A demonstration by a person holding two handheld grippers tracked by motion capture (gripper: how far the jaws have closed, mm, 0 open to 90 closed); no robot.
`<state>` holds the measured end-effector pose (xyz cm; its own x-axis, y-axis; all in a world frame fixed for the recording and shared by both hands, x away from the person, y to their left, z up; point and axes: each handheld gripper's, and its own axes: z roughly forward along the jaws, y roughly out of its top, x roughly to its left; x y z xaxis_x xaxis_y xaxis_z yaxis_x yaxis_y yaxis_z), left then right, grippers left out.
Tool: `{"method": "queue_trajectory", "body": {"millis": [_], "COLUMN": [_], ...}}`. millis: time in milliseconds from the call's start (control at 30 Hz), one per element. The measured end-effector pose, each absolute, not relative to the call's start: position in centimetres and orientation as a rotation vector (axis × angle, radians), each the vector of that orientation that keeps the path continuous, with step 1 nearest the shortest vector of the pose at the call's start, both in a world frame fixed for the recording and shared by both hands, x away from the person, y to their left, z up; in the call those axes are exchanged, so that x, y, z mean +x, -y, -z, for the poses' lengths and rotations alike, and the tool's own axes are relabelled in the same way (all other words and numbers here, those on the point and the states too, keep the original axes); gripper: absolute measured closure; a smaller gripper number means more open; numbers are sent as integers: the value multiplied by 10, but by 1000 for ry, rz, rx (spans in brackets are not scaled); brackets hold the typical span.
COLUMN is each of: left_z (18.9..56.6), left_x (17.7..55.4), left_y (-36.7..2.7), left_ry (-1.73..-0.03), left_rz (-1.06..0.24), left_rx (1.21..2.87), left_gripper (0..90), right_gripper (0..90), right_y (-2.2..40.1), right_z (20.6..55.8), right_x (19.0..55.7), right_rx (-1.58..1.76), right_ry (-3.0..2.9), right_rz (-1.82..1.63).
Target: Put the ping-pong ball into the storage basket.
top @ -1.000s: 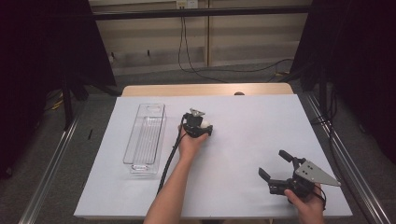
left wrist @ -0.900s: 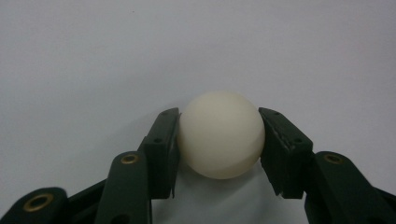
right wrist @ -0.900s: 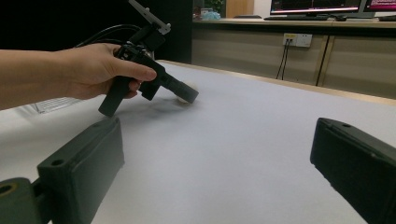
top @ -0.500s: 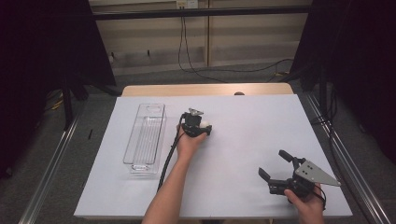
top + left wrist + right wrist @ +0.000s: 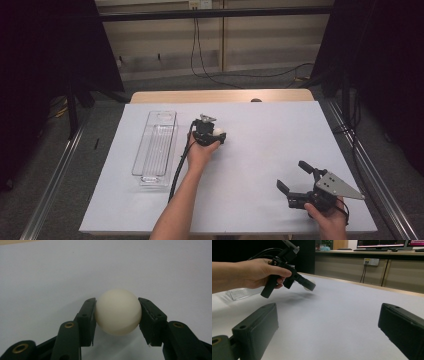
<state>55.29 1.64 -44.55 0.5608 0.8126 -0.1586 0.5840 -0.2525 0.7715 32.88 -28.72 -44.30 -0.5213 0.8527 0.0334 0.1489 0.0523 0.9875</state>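
White ball [image 5: 118, 312] pinched between the two black jaws of the left gripper [image 5: 216, 136], pads pressed on either side of it, just above the white sheet [image 5: 260, 150] near the middle of the table, a little toward the far edge. Almost unchanged from a second ago: same grip, same spot, the left hand [image 5: 202, 152] barely shifted; right gripper [image 5: 300, 182] likewise where it was.

Clear plastic tray [image 5: 155, 147] lying lengthwise toward the left edge of the sheet, just beside the left gripper and apart from it; ribbed floor inside, nothing seen lying in it.

Left forearm stretched from the near edge up toward the middle, fingers wrapped round the gripper's handle, cable trailing back along the arm; seen from the right gripper view, nose tilted down toward the sheet with the ball at the tip and a soft shadow beneath. Right hand [image 5: 327, 220] low at the near right corner, gripper held level and angled toward the left, jaws spread wide with nothing between them.
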Motion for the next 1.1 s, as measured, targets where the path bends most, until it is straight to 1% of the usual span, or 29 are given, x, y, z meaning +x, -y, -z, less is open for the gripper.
{"method": "queue_trajectory", "body": {"millis": [267,300,400,500,600,667,733,767,900,967,1000,1100], "left_z": [437,437,434,433,431,431,429,429,426,426,425,424], "left_x": [551,550,550,550,550,549,549,548,548,548,547,547], "left_y": [-22,-22,-25,-24,-28,-26,-28,-27,-31,-30,-31,-32], "left_ry": [-1117,-1124,-1108,-1134,-1117,-1135,-1130,-1143,-1127,-1147,-1138,-1149], "left_rz": [-356,-349,-351,-353,-352,-348,-355,-353,-353,-350,-347,-355], "left_rx": [1971,1950,1971,1934,1963,1942,1958,1930,1963,1925,1948,1935], "left_gripper": [511,512,512,511,512,512,512,512,512,512,512,512], "right_gripper": [21,22,21,22,22,21,22,21,21,21,22,21], "right_y": [286,286,286,287,286,286,286,286,286,286,285,285], "right_z": [443,443,443,443,443,443,443,443,443,443,444,444], "right_x": [329,328,328,329,329,328,329,329,328,329,329,329], "right_rx": [1018,1018,1016,1012,1017,1020,1018,1013,1017,1018,1021,1019], "right_ry": [-1735,-1738,-1742,-1746,-1741,-1735,-1741,-1745,-1747,-1746,-1743,-1744], "right_rz": [-1517,-1517,-1516,-1514,-1517,-1517,-1517,-1515,-1519,-1517,-1516,-1515]}}
